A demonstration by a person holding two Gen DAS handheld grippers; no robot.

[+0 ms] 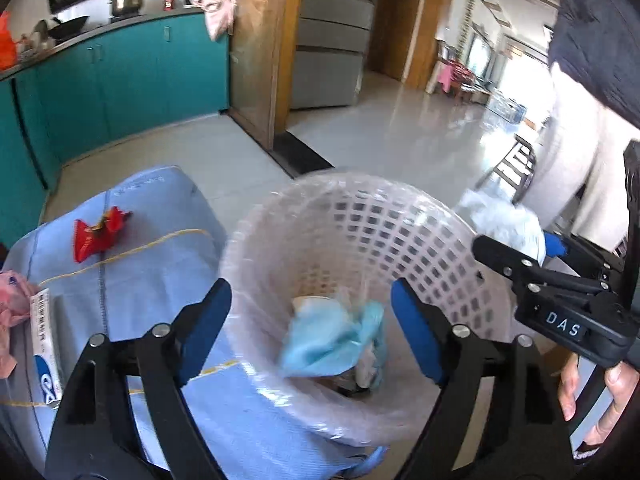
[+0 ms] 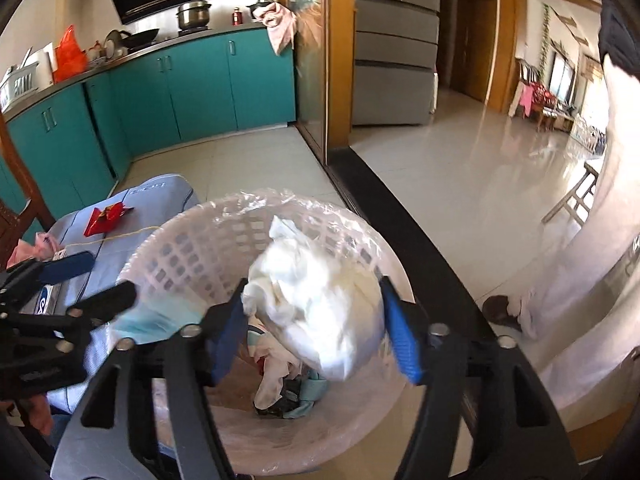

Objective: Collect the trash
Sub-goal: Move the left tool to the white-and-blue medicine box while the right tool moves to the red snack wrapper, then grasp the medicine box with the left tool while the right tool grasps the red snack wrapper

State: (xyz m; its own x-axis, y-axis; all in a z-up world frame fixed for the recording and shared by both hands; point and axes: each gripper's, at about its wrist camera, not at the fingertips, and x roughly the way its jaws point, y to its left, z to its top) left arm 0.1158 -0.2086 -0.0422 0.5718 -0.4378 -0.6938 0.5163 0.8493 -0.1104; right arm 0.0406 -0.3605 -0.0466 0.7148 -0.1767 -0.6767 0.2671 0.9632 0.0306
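Basket: white lattice waste basket (image 1: 352,240) lined with a clear plastic bag, standing on the tiled floor just beside a low surface under a light blue cloth (image 1: 160,280).
Left gripper (image 1: 310,330): over the basket mouth, blue-padded jaws spread wide with nothing pressed between them.
Blue trash: a crumpled light blue piece (image 1: 332,340), blurred, lies in the basket beyond the left jaws, clear of both pads.
Right gripper (image 2: 314,330): also over the basket, jaws apart.
White trash: a crumpled white wad (image 2: 316,300) sits between the right pads; whether the pads press on it cannot be told.
Basket contents: more scraps at the bottom (image 2: 288,392), white, pale and dark.
Still on the cloth: a red wrapper (image 1: 100,232), a pink crumpled piece (image 1: 12,300) and a white-and-blue box (image 1: 46,344), all well apart from the basket.
Hand: fingers (image 1: 592,392) wrap the right gripper's handle.
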